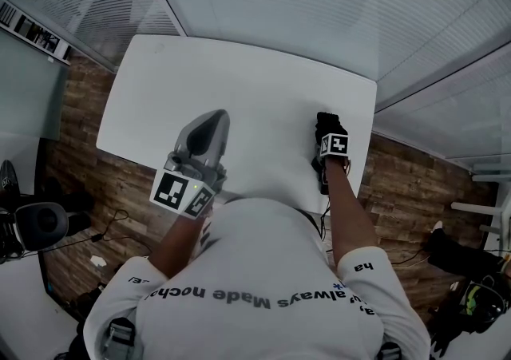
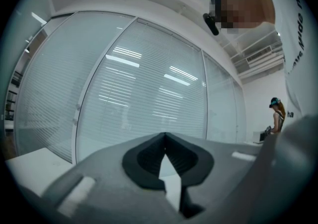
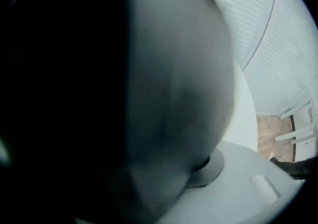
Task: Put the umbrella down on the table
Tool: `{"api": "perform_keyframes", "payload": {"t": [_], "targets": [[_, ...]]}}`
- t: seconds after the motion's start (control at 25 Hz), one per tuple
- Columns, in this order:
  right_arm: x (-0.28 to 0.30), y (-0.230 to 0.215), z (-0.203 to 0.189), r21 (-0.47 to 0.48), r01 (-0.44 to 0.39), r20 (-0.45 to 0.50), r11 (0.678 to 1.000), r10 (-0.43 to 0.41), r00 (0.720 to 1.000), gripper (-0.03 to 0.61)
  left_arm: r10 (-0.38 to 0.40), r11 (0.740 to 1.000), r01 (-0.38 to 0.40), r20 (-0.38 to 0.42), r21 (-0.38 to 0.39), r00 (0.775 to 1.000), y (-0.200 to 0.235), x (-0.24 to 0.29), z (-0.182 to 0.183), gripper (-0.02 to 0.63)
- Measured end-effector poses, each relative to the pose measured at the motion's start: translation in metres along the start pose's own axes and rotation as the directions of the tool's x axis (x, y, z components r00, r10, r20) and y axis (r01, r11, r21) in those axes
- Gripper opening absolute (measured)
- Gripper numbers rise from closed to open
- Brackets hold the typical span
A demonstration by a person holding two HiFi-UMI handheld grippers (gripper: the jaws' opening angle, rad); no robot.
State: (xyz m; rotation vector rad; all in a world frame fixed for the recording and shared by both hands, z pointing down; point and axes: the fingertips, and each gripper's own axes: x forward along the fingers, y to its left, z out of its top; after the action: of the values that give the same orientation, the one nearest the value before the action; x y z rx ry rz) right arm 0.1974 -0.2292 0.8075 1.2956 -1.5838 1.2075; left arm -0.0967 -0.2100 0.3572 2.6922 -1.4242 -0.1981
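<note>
A dark umbrella (image 1: 326, 120) rests at the right edge of the white table (image 1: 239, 79). My right gripper (image 1: 329, 133) points steeply down over it. In the right gripper view the umbrella (image 3: 124, 94) is a dark rounded mass that fills most of the picture and lies between the jaws. It hides part of the right pad (image 3: 221, 166), and the jaws stand wide around it. My left gripper (image 1: 214, 119) hovers level over the table's near left part, and its grey jaws (image 2: 164, 136) meet at the tips with nothing in them.
Glass walls with white blinds (image 2: 149, 84) enclose the table's far side. Wood floor (image 1: 399, 183) shows on both sides, with a black chair (image 1: 36, 223) and cables at the left. A person (image 2: 276, 116) stands far off at the right.
</note>
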Motion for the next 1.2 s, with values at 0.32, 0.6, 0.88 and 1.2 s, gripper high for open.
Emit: {"api": "perform_keyframes", "payload": {"t": [0.32,0.6,0.88,1.2], "targets": [[-0.013,0.003,0.004,0.016,-0.026,0.045,1.0,0.025,0.999,0.282,-0.014,1.0,0.014,0.003,-0.008,1.0,-0.003,0.005,-0.002,0.004],[-0.052,0.012,0.021,0.015,-0.079,0.18,0.997,0.075,0.981,0.273,-0.032,0.999,0.032,0.002,-0.023,1.0,-0.006,0.012,-0.007,0.004],[-0.127,0.027,0.048,-0.081,-0.075,0.377,0.994,0.1,0.921,0.252,-0.048,0.998,0.048,-0.001,-0.028,0.999,-0.01,0.014,-0.011,0.003],[-0.239,0.068,0.081,-0.225,-0.075,0.601,0.972,0.198,0.775,0.216,-0.062,0.998,0.061,-0.002,-0.028,0.998,-0.012,0.02,-0.01,0.003]]}}
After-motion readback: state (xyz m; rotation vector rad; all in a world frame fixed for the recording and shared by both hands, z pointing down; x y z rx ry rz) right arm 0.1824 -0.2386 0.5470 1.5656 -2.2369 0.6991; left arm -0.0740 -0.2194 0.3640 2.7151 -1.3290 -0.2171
